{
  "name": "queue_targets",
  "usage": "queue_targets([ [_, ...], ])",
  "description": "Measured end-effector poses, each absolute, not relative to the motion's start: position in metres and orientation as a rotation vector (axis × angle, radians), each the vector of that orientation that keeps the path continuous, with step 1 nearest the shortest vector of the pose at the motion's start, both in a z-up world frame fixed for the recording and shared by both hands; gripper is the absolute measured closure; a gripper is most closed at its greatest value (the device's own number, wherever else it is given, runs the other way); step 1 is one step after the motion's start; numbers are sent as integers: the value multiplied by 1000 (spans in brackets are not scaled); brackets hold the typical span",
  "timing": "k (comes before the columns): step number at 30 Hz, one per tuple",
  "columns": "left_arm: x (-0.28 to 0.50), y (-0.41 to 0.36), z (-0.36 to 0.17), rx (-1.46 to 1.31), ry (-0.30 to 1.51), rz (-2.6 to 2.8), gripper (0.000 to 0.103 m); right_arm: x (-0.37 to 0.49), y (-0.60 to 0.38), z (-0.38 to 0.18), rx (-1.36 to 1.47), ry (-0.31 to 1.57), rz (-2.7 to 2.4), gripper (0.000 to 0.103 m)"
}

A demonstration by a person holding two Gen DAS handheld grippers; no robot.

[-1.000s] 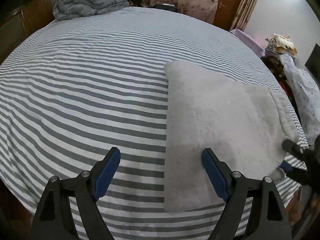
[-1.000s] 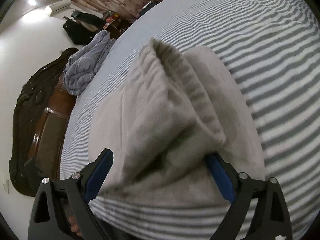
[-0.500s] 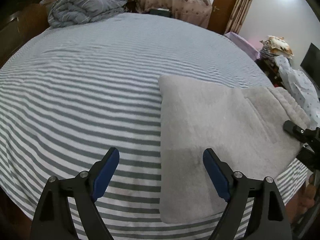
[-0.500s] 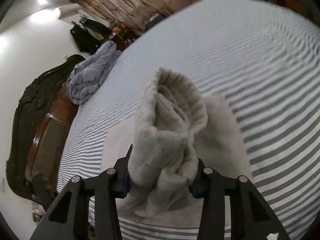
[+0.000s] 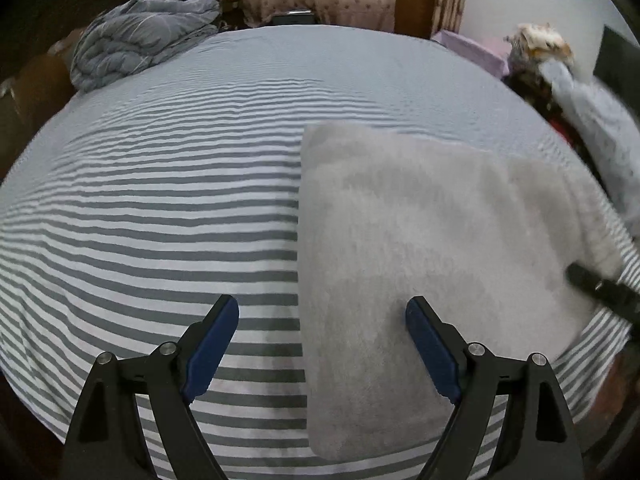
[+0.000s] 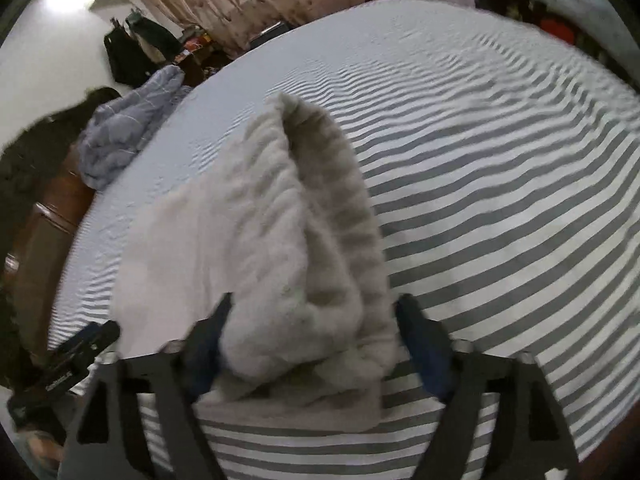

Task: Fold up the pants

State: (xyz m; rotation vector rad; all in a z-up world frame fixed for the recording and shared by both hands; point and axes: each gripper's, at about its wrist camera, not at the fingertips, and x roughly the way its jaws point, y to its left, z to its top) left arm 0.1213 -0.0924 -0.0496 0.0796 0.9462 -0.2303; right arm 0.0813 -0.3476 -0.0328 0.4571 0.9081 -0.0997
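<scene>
The grey fleece pants (image 5: 420, 240) lie folded flat on the striped bed sheet (image 5: 160, 200). My left gripper (image 5: 322, 344) is open just above the bed. Its right pad hovers over the pants' near left part and its left pad over bare sheet. In the right wrist view the pants' (image 6: 260, 220) end stands up in a bunched ridge between the fingers of my right gripper (image 6: 316, 344). Its jaws are opening, and the fabric sits loosely between the blurred pads. The right gripper's tip (image 5: 600, 288) shows at the pants' right edge in the left wrist view.
A crumpled grey-blue duvet (image 5: 136, 48) lies at the bed's far left corner, by the dark wooden headboard (image 6: 40, 216). Piled clothes and clutter (image 5: 580, 92) stand beyond the right bed edge. Curtains and a door line the far wall. The left gripper's tip (image 6: 80, 344) shows low left.
The right gripper's jaws closed on the bunched pants end half a second ago and have now spread wide again. The left gripper shifted sideways along the bed, still open.
</scene>
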Motion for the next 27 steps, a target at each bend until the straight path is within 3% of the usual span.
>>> queue_targets([
  [12, 112, -104, -68, 211, 872, -178, 12, 66, -331, -48, 415, 962, -92, 15],
  [19, 119, -90, -74, 157, 887, -182, 4, 66, -334, -54, 403, 968, -80, 14],
  [27, 113, -82, -71, 97, 899, -204, 4, 61, -332, -55, 476, 996, -72, 13],
])
